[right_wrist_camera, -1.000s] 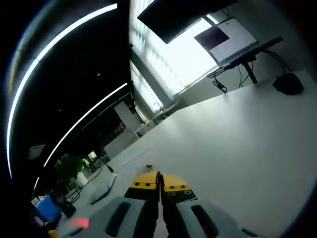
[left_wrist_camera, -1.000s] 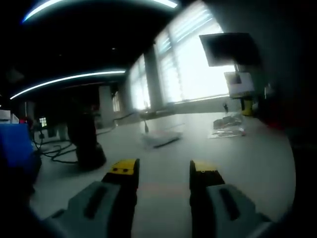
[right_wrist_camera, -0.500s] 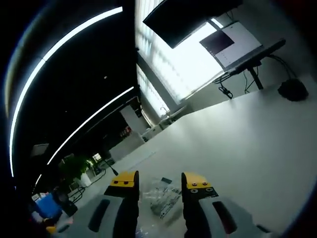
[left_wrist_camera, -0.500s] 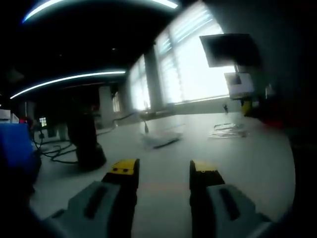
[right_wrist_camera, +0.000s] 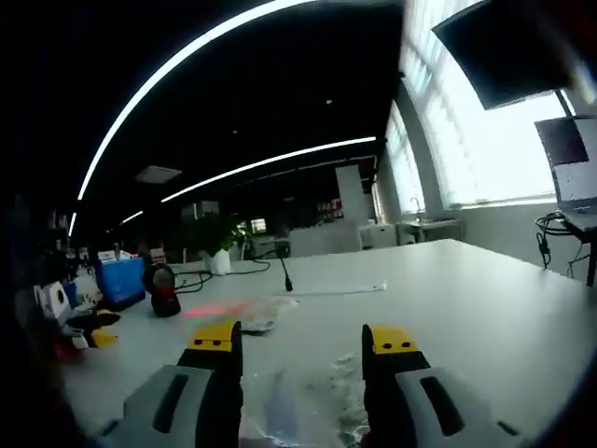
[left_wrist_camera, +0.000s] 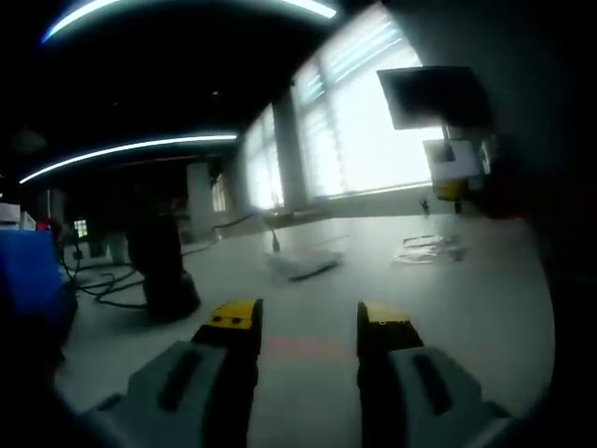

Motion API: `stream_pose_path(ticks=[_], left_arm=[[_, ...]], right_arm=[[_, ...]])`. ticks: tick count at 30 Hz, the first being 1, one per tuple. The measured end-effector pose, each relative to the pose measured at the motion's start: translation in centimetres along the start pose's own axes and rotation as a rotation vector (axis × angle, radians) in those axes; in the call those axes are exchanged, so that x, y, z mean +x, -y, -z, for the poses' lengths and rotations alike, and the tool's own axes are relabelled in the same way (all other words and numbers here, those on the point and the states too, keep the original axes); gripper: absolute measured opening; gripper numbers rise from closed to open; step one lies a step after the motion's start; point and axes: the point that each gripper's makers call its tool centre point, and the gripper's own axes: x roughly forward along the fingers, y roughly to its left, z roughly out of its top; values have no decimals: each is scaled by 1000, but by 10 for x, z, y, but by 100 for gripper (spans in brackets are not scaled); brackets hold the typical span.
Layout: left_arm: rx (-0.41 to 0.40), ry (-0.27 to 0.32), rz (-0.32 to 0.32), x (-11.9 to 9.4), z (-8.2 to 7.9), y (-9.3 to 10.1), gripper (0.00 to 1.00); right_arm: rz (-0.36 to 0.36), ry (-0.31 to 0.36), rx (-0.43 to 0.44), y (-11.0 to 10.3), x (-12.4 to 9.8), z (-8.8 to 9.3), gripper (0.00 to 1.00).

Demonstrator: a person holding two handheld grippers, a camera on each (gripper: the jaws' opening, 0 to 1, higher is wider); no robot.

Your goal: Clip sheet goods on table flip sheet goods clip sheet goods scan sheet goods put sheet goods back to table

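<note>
My left gripper (left_wrist_camera: 308,322) sits low centre in the left gripper view, jaws spread wide with nothing between them. The sheet goods (left_wrist_camera: 427,249) lie flat on the white table (left_wrist_camera: 485,299), right of centre. In the right gripper view my right gripper (right_wrist_camera: 303,343) is released too, the clear sheet goods (right_wrist_camera: 308,406) at bottom centre between its jaws, untouched. A black scanner stand (left_wrist_camera: 160,271) stands at left.

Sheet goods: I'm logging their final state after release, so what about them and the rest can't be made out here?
- Clear sheet goods, right gripper view: low between the open jaws of the right gripper; lower part cut off by the edge, contents blurred.
- Packet, left gripper view: far across the table, too small to identify.
- Dark object, left gripper view: underexposed, unidentifiable.
</note>
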Motion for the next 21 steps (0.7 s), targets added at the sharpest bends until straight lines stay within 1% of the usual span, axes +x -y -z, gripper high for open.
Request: stream_pose_path(ticks=[3,5,6,7,8,10,11,13,16,21], left_arm=[[-3,2,1,0,0,0,33],[-5,2,1,0,0,0,33],[-5,3,1,0,-1,0,33],[-6,3,2,0,-1,0,33],[-5,4,2,0,-1,0,33],[-6,6,1,0,-1,0,33],[-8,8,0,-1,-1,-1,33],[-10,10,-3,-1,-2,-1,33],[-10,10,-3,-1,-2,-1,33],[-12,13,-6,-1,-2,-2,33]], right_arm=[[-100,-80,-102,-11,6,10,50],[-180,-137,-112,-16,8,21,51],[-199,-149,-106,-14,9,24,52],[-224,-177,-106,-13,9,29,52],[-234,-188,-119,-10,9,32,53],[-286,-234,-162,-11,7,42,56],[-293,-246,-181,-9,8,45,58],[-327,-267,-204,-9,8,49,58],[-357,-287,-218,-9,12,52,60],[-435,-334,-239,-15,14,63,62]])
